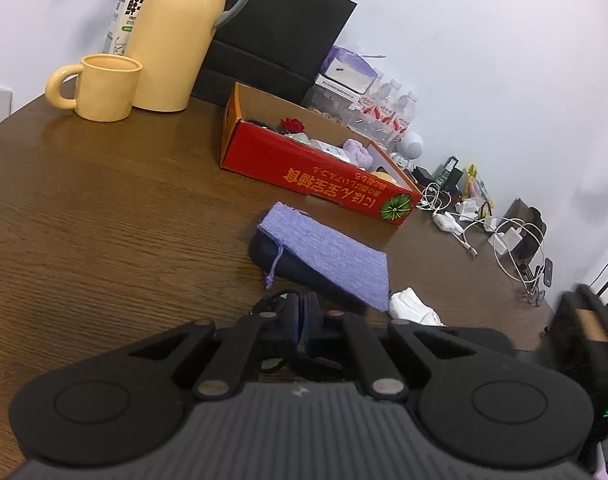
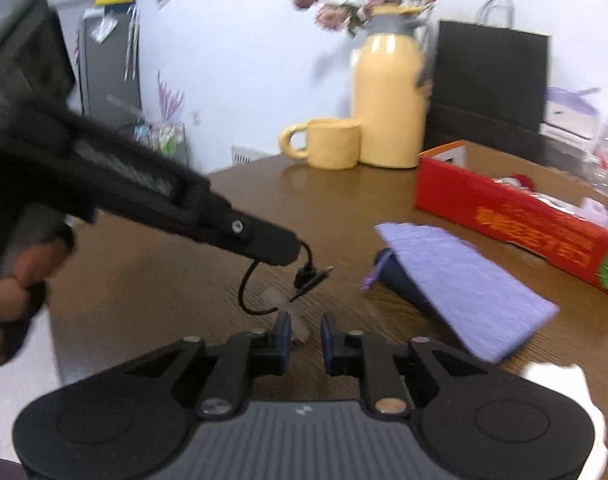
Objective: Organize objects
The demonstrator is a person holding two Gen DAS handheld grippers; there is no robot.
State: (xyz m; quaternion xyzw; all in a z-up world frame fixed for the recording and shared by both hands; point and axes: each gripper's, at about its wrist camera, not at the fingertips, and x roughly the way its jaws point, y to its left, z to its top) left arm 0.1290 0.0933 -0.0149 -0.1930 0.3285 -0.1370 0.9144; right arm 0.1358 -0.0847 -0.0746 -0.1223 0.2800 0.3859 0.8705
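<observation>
My left gripper is shut on a short black cable and holds it above the brown table. In the right wrist view the left gripper reaches in from the left, with the black cable and its plug dangling from its tip. My right gripper is open, just below the cable, with a small clear piece between its fingers. A purple drawstring pouch lies over a dark object; it also shows in the right wrist view. A red cardboard box holds small items.
A yellow mug, a yellow thermos jug and a black paper bag stand at the back. White crumpled paper lies by the pouch. Chargers and white cables clutter the right side by water bottles.
</observation>
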